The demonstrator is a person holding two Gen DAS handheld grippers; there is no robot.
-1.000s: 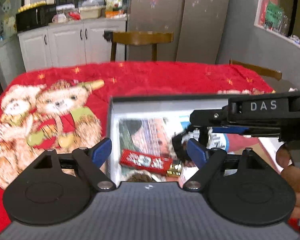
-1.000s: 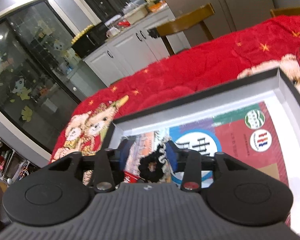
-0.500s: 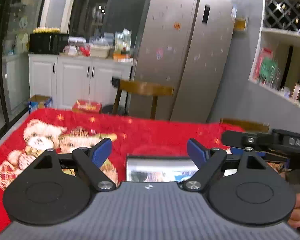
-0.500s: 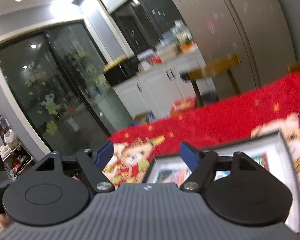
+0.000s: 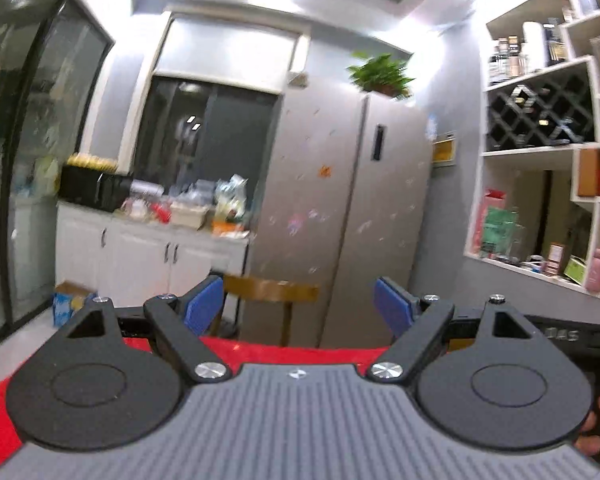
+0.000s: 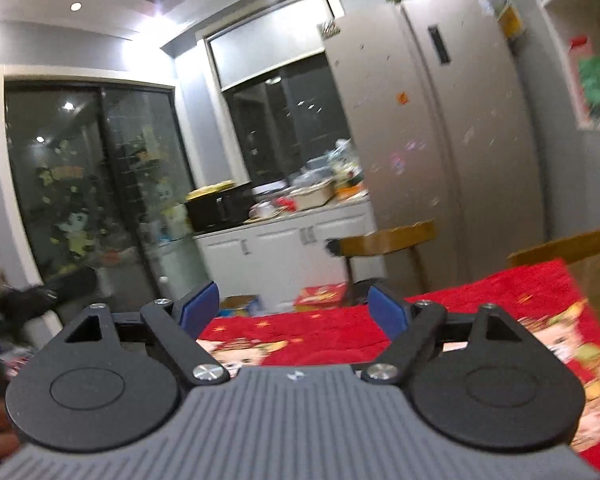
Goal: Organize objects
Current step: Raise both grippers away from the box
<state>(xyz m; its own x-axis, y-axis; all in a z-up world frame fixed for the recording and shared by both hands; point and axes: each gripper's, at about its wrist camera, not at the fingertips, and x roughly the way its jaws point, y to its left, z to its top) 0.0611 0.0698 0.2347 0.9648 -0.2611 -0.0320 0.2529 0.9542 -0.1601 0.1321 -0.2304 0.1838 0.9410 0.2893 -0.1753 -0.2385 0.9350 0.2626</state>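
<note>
- Both grippers have tipped up since a second ago: back then they looked down into the open box on the table, and now the box has dropped out of both views, so I cannot tell where it is.
- Left gripper (image 5: 298,306) has its blue fingers (image 5: 202,303) spread wide with nothing between them.
- Right gripper (image 6: 295,311) is spread wide too, and it holds nothing.
- Under the left gripper only a thin strip of the red tablecloth (image 5: 296,353) shows, just past its fingers.
- Under and to the right of the right gripper, more of the red cloth shows, with bear pictures on it.
- Straight ahead of the left gripper is a wooden chair (image 5: 271,292), and behind it a tall grey fridge (image 5: 341,208).
- Ahead and to the left is a white cabinet (image 5: 148,250) with a black microwave (image 5: 94,191) and piled-up food tubs on top; what is in the tubs is too blurry to tell.
- Off to the right are wall shelves (image 5: 539,152) full of boxes and bottles.
- At the right edge of the left view, the other gripper's black body and some fingertips peek in.
- Between the table edge and the cabinet there is open floor with a small cardboard box (image 6: 240,303) on it.
</note>
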